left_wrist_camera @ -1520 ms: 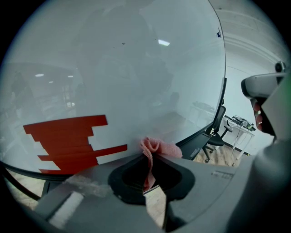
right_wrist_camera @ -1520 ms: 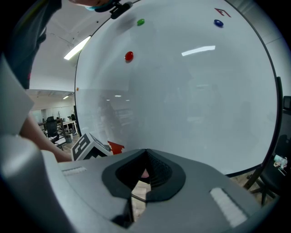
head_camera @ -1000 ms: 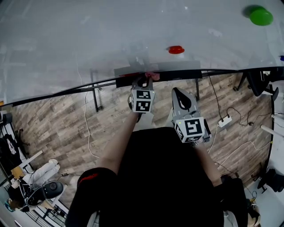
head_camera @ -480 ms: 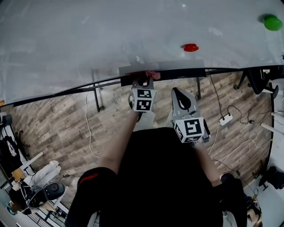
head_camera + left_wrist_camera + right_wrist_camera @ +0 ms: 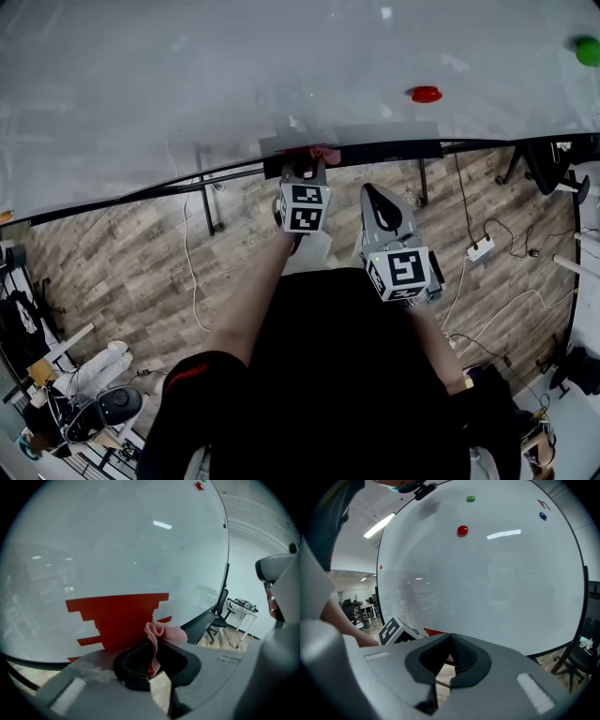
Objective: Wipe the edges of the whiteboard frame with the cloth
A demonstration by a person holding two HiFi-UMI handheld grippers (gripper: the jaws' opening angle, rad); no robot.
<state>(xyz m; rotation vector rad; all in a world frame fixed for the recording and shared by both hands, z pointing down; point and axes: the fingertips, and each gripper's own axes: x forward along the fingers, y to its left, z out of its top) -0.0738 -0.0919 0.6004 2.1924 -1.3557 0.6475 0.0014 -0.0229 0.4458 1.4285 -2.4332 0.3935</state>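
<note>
A large whiteboard (image 5: 234, 84) fills the top of the head view; its dark bottom frame edge (image 5: 375, 151) runs across below it. My left gripper (image 5: 302, 172) is shut on a small pink cloth (image 5: 323, 156), which sits against that bottom edge. In the left gripper view the pink cloth (image 5: 161, 632) pokes up between the shut jaws of the left gripper (image 5: 152, 656), in front of a red stepped mark (image 5: 117, 618) on the board. My right gripper (image 5: 378, 202) hangs lower and to the right, away from the board, shut on nothing (image 5: 450, 656).
A red magnet (image 5: 426, 94) and a green magnet (image 5: 588, 50) stick to the board. Below are wooden floor, board legs (image 5: 204, 202), cables and a power strip (image 5: 478, 250). An office chair (image 5: 220, 616) stands at the right, clutter at the lower left (image 5: 75, 394).
The view has shifted, so the magnets and the frame edge slid right in the picture. The left gripper and its cloth moved slightly right along the bottom edge. The right gripper stayed put.
</note>
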